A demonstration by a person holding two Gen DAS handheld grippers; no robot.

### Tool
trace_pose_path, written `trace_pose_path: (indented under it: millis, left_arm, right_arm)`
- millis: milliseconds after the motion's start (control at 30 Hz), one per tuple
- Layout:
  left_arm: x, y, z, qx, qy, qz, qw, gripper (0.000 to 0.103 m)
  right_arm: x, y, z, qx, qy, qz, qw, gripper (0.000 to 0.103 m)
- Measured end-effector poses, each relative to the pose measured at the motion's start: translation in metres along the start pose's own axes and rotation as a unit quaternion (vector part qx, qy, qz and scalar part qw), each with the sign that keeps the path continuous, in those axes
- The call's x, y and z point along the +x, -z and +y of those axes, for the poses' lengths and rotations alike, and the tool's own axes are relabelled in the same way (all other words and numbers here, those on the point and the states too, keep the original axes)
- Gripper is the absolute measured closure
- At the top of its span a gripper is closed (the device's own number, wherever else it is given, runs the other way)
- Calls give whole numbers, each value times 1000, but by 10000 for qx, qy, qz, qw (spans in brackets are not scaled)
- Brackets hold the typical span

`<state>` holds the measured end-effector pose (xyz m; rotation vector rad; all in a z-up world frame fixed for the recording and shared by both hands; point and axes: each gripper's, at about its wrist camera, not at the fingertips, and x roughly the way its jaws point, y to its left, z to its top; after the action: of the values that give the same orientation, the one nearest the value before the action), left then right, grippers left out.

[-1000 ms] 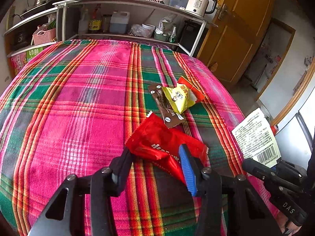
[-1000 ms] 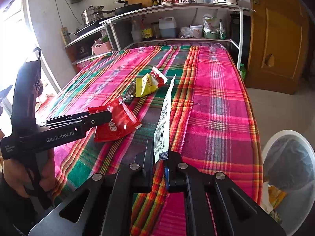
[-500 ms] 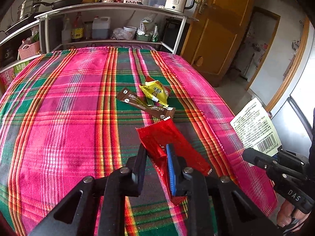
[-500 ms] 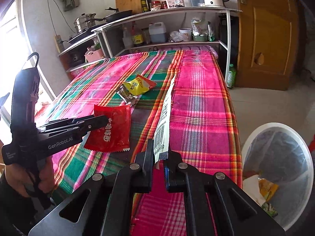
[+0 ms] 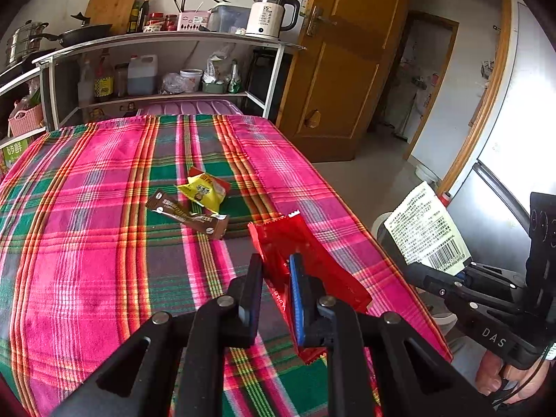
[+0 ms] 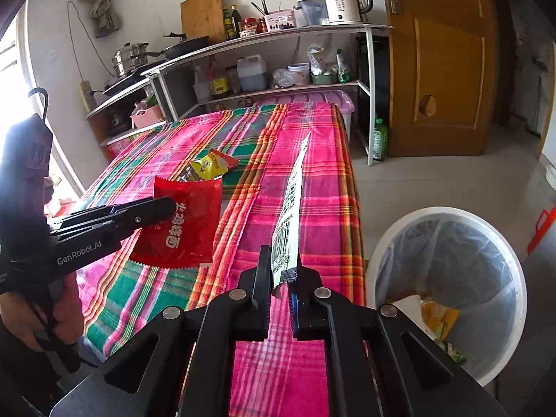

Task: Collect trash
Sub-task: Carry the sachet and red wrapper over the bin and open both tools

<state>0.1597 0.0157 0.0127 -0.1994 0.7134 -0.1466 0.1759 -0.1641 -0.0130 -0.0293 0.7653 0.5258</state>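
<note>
Left tool (image 5: pixel 276 260): jaws have just been closing and now clamp the red wrapper (image 5: pixel 305 260) near one long edge, approx. mid-length; wrapper hangs clear of the tabletop (image 5: pixel 87 243), sawtooth end toward 12 o'clock. Right tool (image 6: pixel 279 279): jaws together on the bottom seam of the white wrapper (image 6: pixel 290 215), which stands edge-on toward 12 o'clock, barcode end nearest the pads.

Handling (judged): both wrappers are empty film, v. light, limp, crinkly, slick. A pinch near an edge holds, but the free part flops and may slide out if grip eases. Best hold: crimped seam, deep between pads.

Outward: on the plaid cloth at approx. 11 o'clock of the left tool lie a brown sachet (image 5: pixel 187 217) and a yellow packet (image 5: pixel 205 191), touching. Bin (image 6: pixel 448 295) w/ clear liner stands on the floor at 3 o'clock of the right tool, beside the tabletop edge, some trash already inside.
</note>
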Motion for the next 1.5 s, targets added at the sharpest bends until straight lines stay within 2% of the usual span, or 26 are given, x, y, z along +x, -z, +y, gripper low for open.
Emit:
trace_pose_path:
  millis: [467, 767, 1133, 1500]
  left_arm:
    - [16, -14, -70, 533, 562, -12, 9970, 87]
    - [36, -16, -115, 849, 840, 115, 9928, 87]
    - [66, -11, -151, 1103, 972, 421, 9882, 87]
    - [90, -4, -165, 1153, 962, 722, 9860, 86]
  right_arm:
    - [-40, 16, -56, 477, 495, -201, 9974, 95]
    - [-57, 31, -96, 814, 756, -217, 9936, 95]
    - [-54, 47, -124, 1089, 830, -36, 9906, 94]
    - [-42, 56, -137, 1164, 903, 189, 9889, 92]
